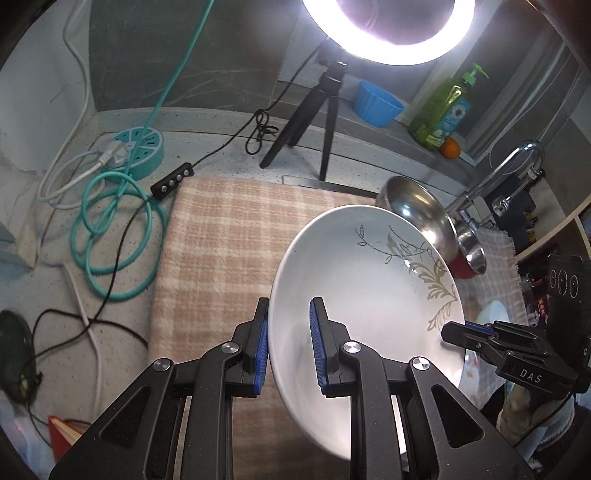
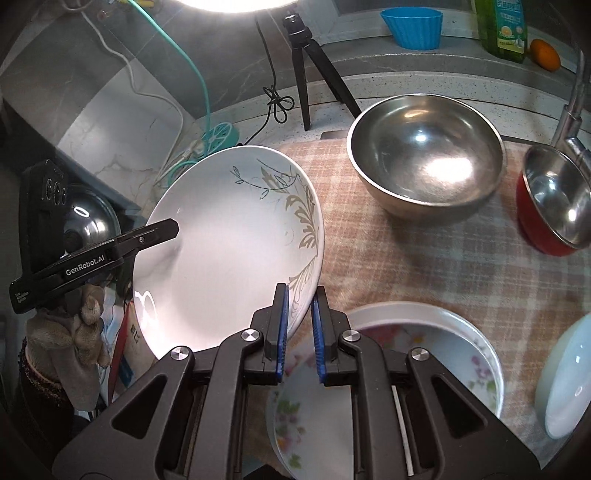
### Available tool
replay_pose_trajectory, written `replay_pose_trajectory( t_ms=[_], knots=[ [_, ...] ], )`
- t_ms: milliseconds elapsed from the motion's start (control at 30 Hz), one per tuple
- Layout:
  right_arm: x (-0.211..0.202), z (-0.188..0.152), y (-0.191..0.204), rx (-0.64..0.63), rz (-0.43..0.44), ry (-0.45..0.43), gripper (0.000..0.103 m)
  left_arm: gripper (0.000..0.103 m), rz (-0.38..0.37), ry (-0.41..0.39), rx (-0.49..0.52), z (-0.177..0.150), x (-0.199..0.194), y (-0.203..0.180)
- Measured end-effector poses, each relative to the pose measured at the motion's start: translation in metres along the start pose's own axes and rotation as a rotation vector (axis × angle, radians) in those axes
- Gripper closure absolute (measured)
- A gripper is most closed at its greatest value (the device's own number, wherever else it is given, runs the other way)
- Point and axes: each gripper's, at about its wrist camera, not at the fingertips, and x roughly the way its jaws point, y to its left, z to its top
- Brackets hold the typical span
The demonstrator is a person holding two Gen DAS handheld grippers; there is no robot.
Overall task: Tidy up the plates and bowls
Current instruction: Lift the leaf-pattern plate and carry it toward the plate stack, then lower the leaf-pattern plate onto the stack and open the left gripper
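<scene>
**White leaf-patterned plate carried between two grippers above the checked cloth**

The white plate (image 1: pixel 365 280) with the grey leaf motif was off the cloth and tilted, its decorated face turned up toward the ring light (image 1: pixel 388 33). The left gripper (image 1: pixel 286 332) was clamped narrowly on the plate's left rim, one blue pad above the rim and the other below. The right gripper (image 2: pixel 300 328) was pinched nearly closed on the opposite rim, by the leaf pattern.

To carry it well, both grips probably needed to move together at the same pace, because a thin glazed rim between two small pads could slip or twist if one hand led the other. Keeping the tilt shallow would likely help too, as would choosing a landing spot before lowering: the floral plate (image 2: pixel 306 398) and the floral-rimmed dish (image 2: pixel 480 354) lay near and to the right, directly under the right gripper, and seemed the natural stack for a plate. The large steel bowl (image 2: pixel 424 162) sat farther off on the checked cloth (image 2: pixel 424 269), with the red-sided steel bowl (image 2: pixel 554 206) at the far right, well apart from the plates; the carried rim should stay clear of them.

Both grippers pointed steeply down and forward, approaching the plate from its near side, with the left one reaching in from the left and the right one from the right
</scene>
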Motion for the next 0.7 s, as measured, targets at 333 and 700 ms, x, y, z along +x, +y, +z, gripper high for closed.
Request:
replay_pose_trajectory(
  t_ms=[333, 700],
  knots=[
    [-0.046, -0.043, -0.049, 0.022, -0.028, 0.014, 0.090, 0.084, -0.052, 0.022, 0.014, -0.039, 0.002, -0.054],
    [-0.063, -0.075, -0.093, 0.060, -0.091, 0.030, 0.090, 0.084, -0.086, 0.094, 0.019, -0.079, 0.024, -0.096]
  ],
)
